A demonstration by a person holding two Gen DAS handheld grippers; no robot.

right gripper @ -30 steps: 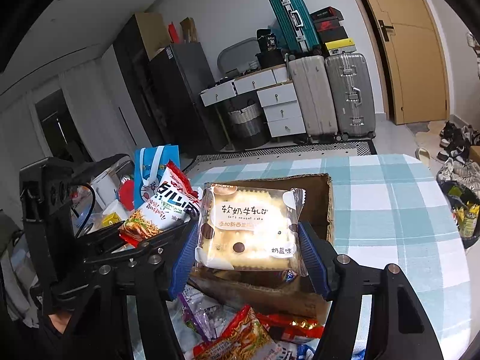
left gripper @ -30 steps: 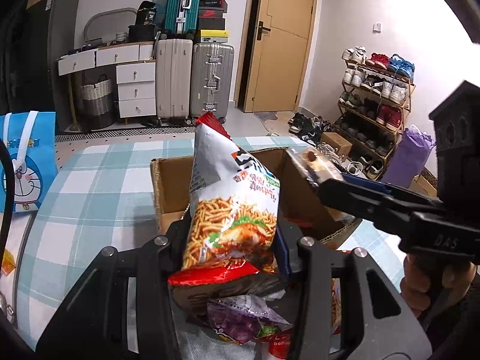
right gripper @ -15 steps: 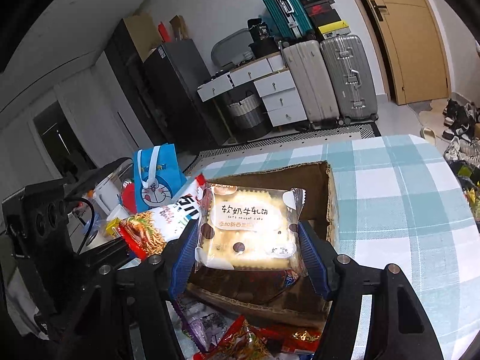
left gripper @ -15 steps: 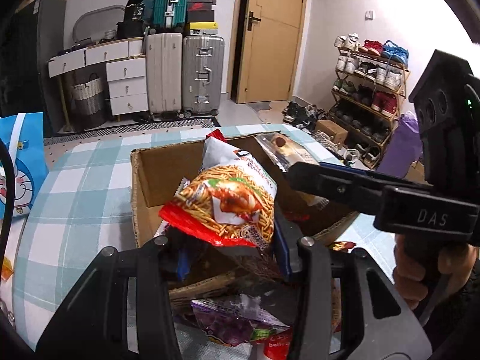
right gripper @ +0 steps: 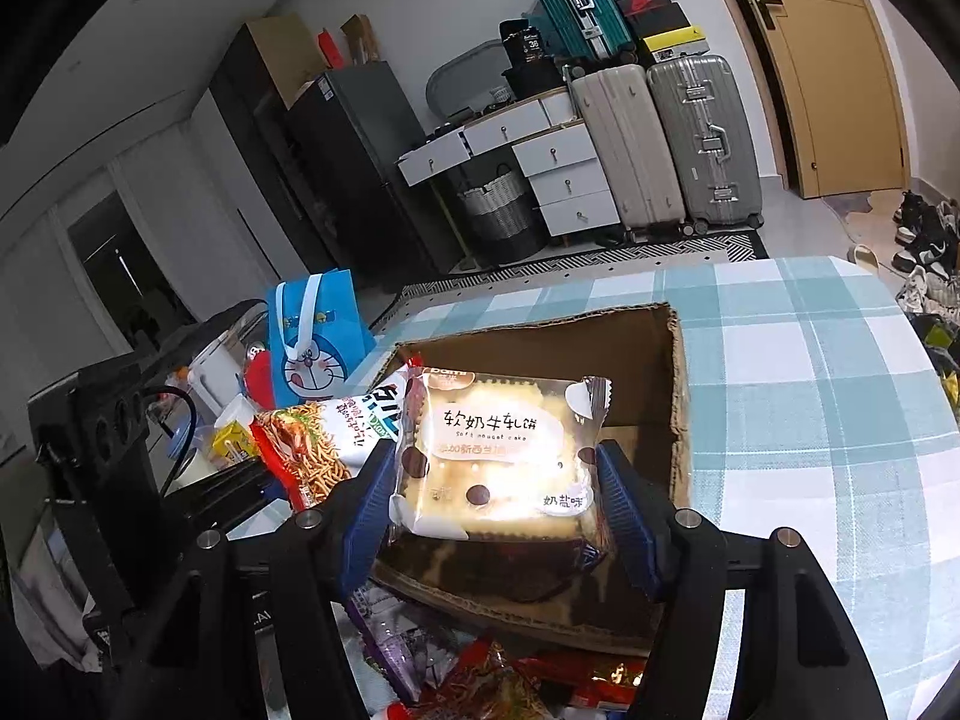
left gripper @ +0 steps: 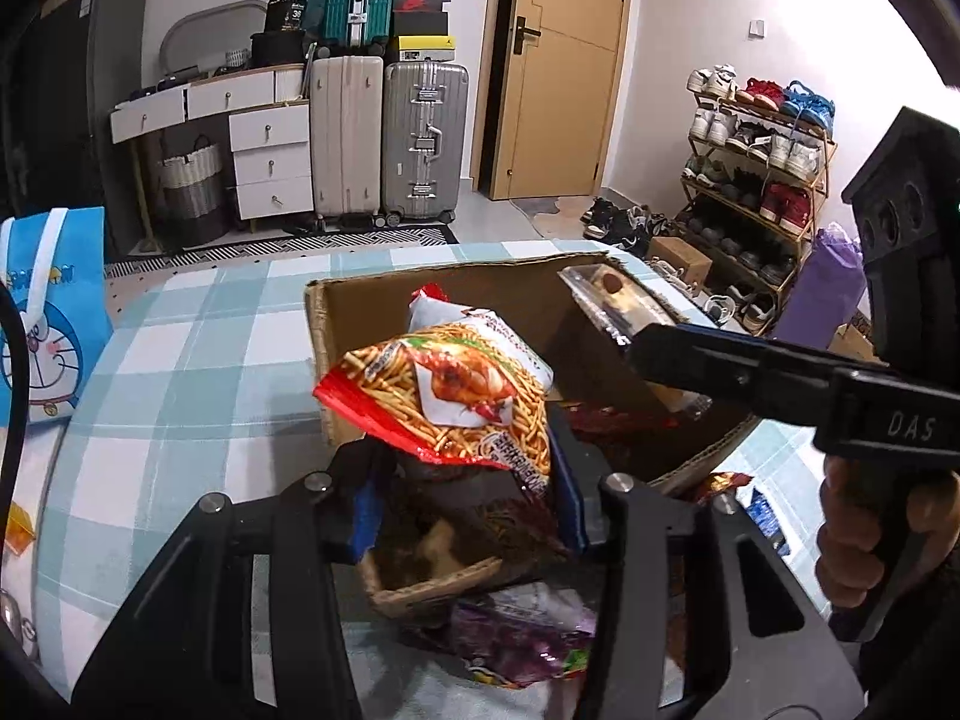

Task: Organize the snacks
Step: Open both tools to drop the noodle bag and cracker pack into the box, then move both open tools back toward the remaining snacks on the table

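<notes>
left gripper (left gripper: 465,504) jaws opening w/ noodle snack bag (left gripper: 456,396) tipped over near rim of cardboard box (left gripper: 336,300), apparently to drop it in; right gripper (right gripper: 498,492) clamped on cake pack (right gripper: 498,456) above box, likely awaiting turn.

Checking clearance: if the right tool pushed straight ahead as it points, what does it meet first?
Probably the inner floor or far wall of the open brown cardboard box; the right tool, gripping a clear-wrapped nougat cake packet, points down into it. Depth is unclear.
</notes>
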